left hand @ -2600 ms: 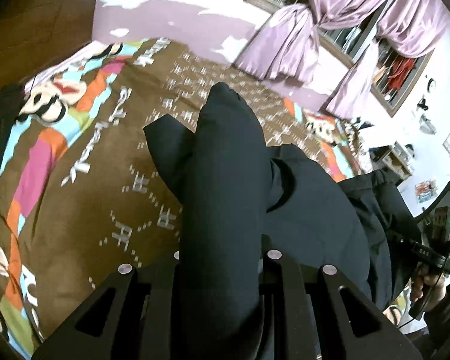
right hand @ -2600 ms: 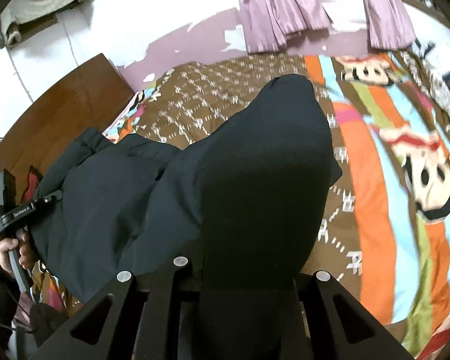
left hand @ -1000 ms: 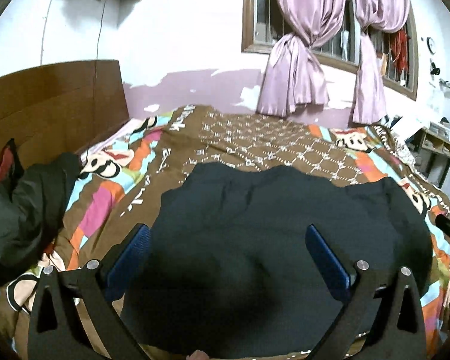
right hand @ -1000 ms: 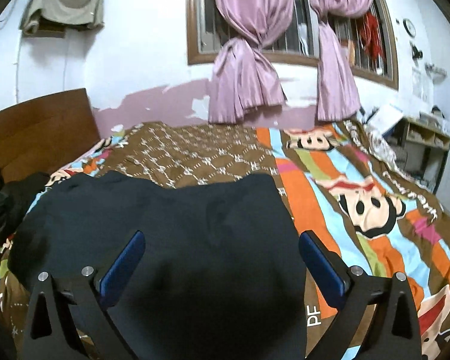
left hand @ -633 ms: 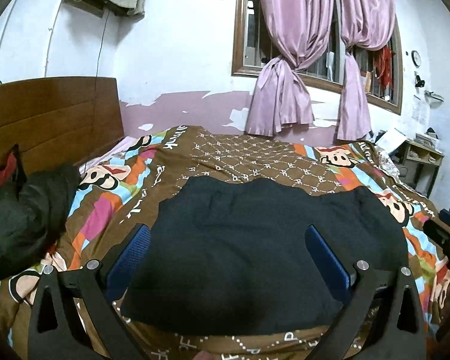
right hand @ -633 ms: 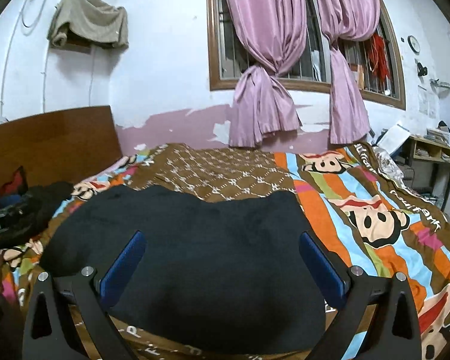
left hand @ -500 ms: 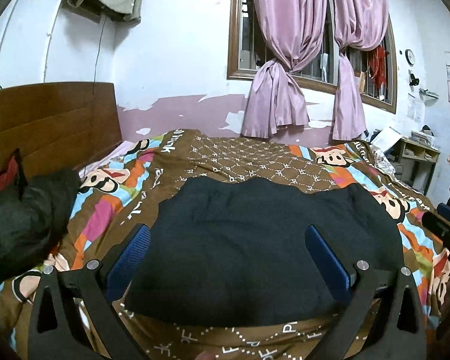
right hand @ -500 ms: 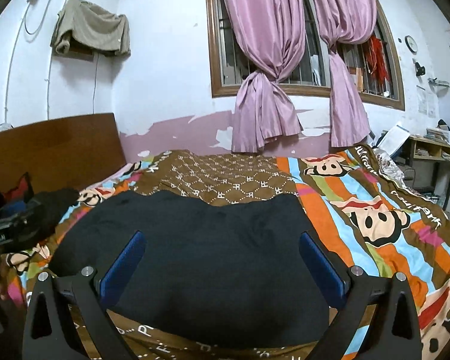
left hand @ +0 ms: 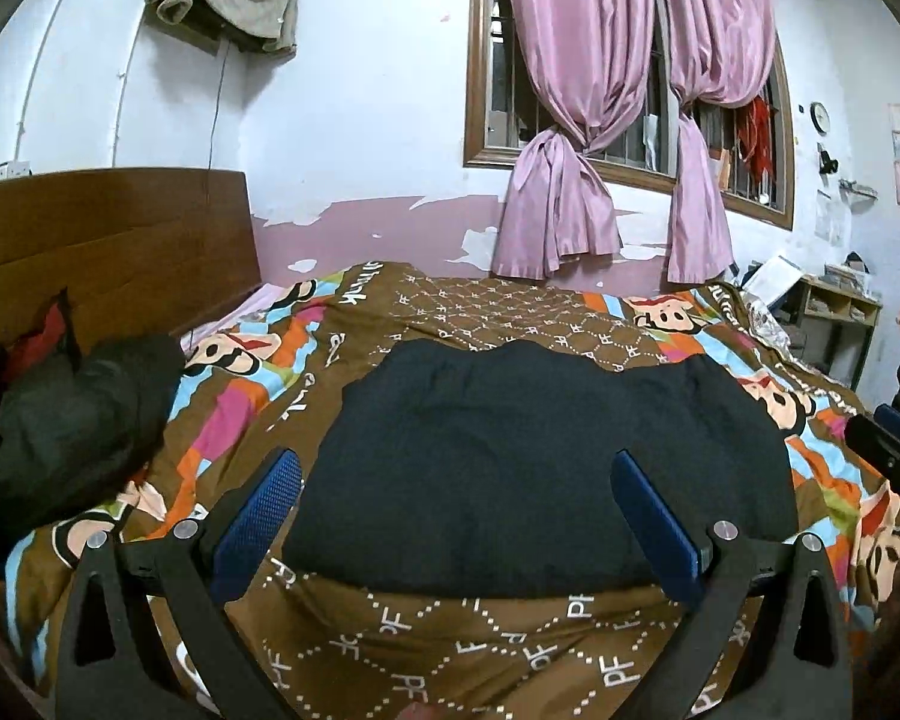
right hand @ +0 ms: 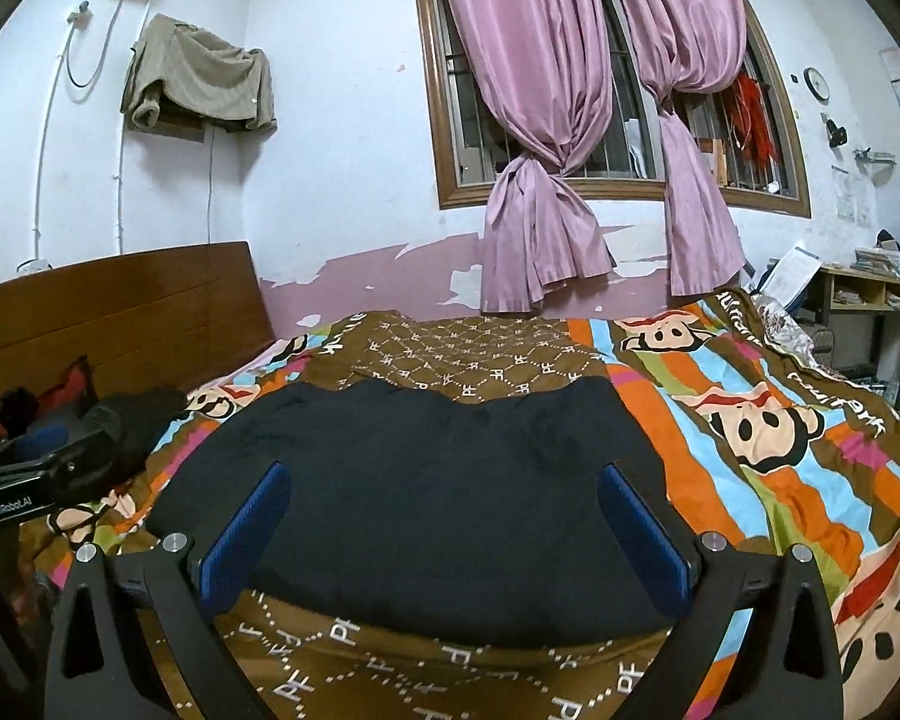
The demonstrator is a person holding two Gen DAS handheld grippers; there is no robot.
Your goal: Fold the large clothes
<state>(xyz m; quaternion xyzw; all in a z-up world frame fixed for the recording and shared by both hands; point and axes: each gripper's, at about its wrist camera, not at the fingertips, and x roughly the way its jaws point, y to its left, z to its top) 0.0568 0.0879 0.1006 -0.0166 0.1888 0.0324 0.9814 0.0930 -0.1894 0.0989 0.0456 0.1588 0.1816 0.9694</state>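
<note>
Left hand-held gripper [left hand: 456,501] wide open, empty, right hand-held gripper [right hand: 444,519] same, dark garment [left hand: 540,468] flat on bedspread [left hand: 450,648]

one folded dark garment [left hand: 540,468] lies on one bedspread [left hand: 462,630]. two grippers: left [left hand: 456,510], right [right hand: 444,528]. two curtains [right hand: 546,120], one headboard [left hand: 108,240], one clock [right hand: 816,83].

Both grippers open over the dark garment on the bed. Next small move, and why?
Probably lower both to the garment's near edge and pinch it for another fold. The dark garment lies flat and wide on the bedspread, still a broad slab. The left hand-held gripper and right hand-held gripper are both open, empty, hovering short of that edge.
</note>
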